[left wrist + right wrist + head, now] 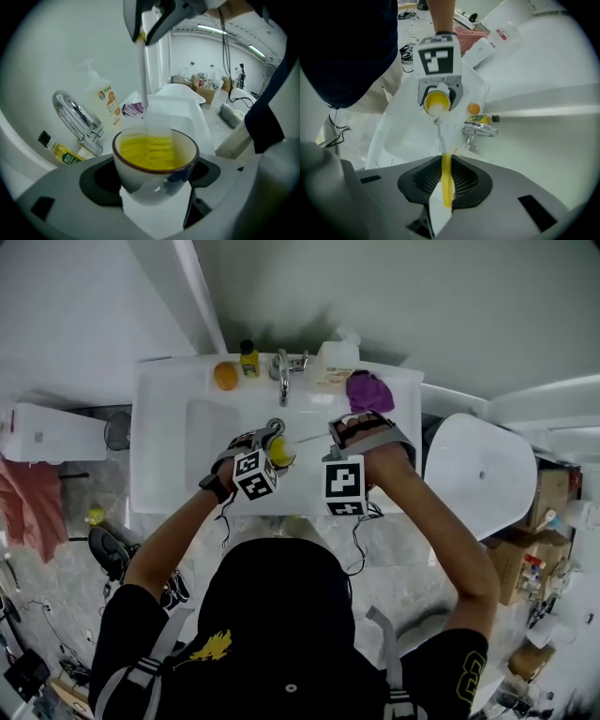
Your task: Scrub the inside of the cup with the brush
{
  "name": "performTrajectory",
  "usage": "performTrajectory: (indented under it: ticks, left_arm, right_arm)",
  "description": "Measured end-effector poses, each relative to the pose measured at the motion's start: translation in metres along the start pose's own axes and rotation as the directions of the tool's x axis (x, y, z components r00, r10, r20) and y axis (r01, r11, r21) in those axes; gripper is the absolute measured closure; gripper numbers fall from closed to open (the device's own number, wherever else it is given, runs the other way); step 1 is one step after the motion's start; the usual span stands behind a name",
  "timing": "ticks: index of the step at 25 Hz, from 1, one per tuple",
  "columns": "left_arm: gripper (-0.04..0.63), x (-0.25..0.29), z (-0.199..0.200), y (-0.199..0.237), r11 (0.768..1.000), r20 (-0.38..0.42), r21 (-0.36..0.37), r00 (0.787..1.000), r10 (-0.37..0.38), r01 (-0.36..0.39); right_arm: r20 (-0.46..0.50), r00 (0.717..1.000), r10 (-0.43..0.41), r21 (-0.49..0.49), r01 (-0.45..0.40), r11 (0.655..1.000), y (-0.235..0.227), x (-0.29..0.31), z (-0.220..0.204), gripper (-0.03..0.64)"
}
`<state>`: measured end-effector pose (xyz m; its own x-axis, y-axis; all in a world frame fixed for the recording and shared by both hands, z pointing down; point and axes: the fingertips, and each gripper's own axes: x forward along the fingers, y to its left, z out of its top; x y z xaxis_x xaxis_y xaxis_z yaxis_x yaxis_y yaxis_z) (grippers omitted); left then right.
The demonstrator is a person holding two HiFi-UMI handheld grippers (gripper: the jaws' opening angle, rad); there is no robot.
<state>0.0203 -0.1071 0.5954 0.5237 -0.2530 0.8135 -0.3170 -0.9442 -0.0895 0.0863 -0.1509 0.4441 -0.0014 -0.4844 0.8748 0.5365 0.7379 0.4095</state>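
Mid-task, I judge: the brush (pixel 143 79) is already in the cup (pixel 152 185), with its yellow bristles (pixel 149 152) filling most of the inside below the brown rim. Scrubbing looks under way, not finished. I can't tell how clean the wall is, as the bristles hide the bottom. Left to do, by my guess: work round the wall and base, then pull the brush out.

Left gripper (pixel 270 442) has its jaws closed on the cup from both sides, mouth tilted toward the right gripper (pixel 361 427). The cup sits right between the left jaws, held above the sink (pixel 169 427), not resting on anything I can see.

Right jaws are narrow, clamped on the brush's yellow handle end, which runs straight between the pads. From there the clear shaft runs forward into the cup mouth. The two grippers are close, facing each other over the basin, in front of the tap (pixel 284 381).
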Motion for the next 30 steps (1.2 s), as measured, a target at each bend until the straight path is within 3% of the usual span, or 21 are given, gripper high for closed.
performTrajectory:
  ticks: [4,7,11,14,20,26,30]
  left_arm:
    - [0.179,-0.023,0.010,0.021,0.998,0.069,-0.027,0.996,0.057,-0.055]
    - [0.179,-0.028,0.004,0.026,0.997,0.038,-0.041,0.997,0.065,-0.063]
    - [0.179,-0.018,-0.008,0.024,0.998,-0.044,-0.019,0.998,0.055,-0.056]
    - [0.179,-0.012,-0.005,0.023,0.999,-0.051,-0.015,0.998,0.043,-0.044]
    - [0.179,-0.002,0.005,0.000,0.996,-0.078,0.087,0.997,0.014,-0.007]
    - [0.179,-0.015,0.019,-0.016,0.995,-0.013,0.098,1.000,-0.026,0.027]
    - [0.179,-0.023,0.020,-0.009,0.999,0.012,0.044,1.000,-0.015,0.015]
  right_arm:
    - [0.040,0.997,0.067,0.102,-0.071,0.992,0.034,0.021,-0.022,0.532]
    - [0.113,0.991,0.078,0.124,-0.091,0.988,0.064,0.009,-0.002,0.532]
    - [0.167,0.986,-0.019,0.083,0.006,0.997,0.059,-0.029,0.031,0.537]
    - [0.162,0.984,-0.076,0.009,0.075,0.997,0.044,-0.041,0.035,0.538]
    - [0.120,0.989,-0.089,-0.038,0.094,0.995,0.020,-0.040,0.017,0.539]
    - [0.056,0.998,0.022,0.077,-0.027,0.997,0.048,-0.003,-0.022,0.548]
    - [0.089,0.993,0.073,0.127,-0.084,0.988,0.081,-0.003,-0.017,0.549]
